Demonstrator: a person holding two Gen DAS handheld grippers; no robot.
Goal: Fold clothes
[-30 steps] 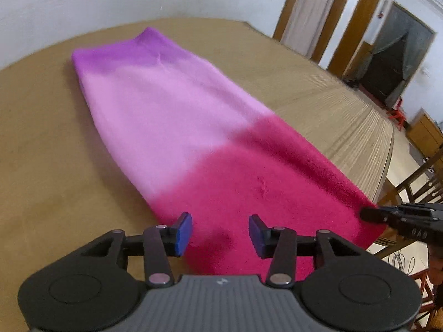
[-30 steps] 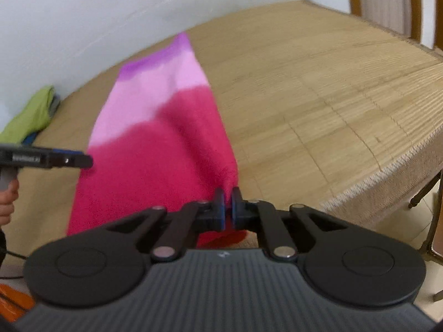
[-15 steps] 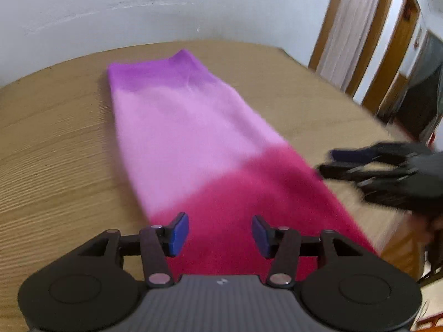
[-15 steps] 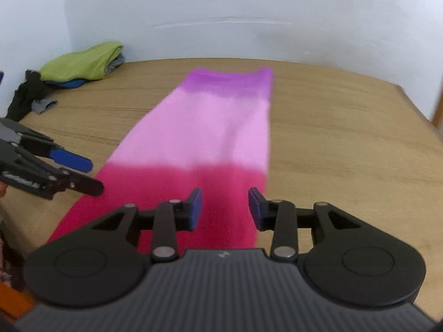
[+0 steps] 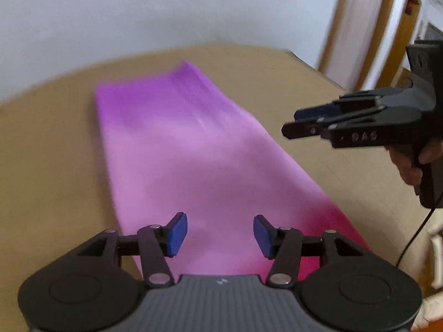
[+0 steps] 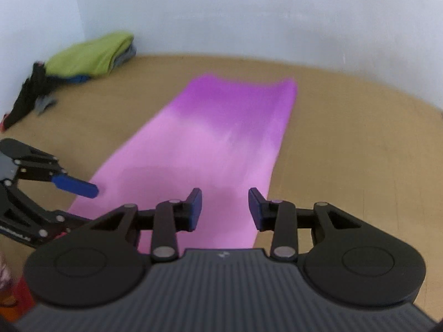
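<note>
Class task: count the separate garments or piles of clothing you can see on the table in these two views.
2. The pink-purple garment lies flat mid-table, under both open grippers. A clothes pile, green on top, sits at the far left corner by the wall; how many pieces it holds cannot be told.

We see 1 long garment [image 5: 193,160] lying flat on the table [image 5: 49,149], running lengthwise from the near edge toward the far edge by the wall [image 6: 249,13]. Our left gripper [image 5: 220,233] hangs above its near end with the jaws apart, and our right gripper [image 6: 224,209] hangs beside it over the same end, jaws likewise apart. In the left wrist view the right gripper sits to the right of the garment, above the table's right side. In the table's far left corner, well apart from the garment, lies 1 pile of clothes [image 6: 88,55] against the wall.
</note>
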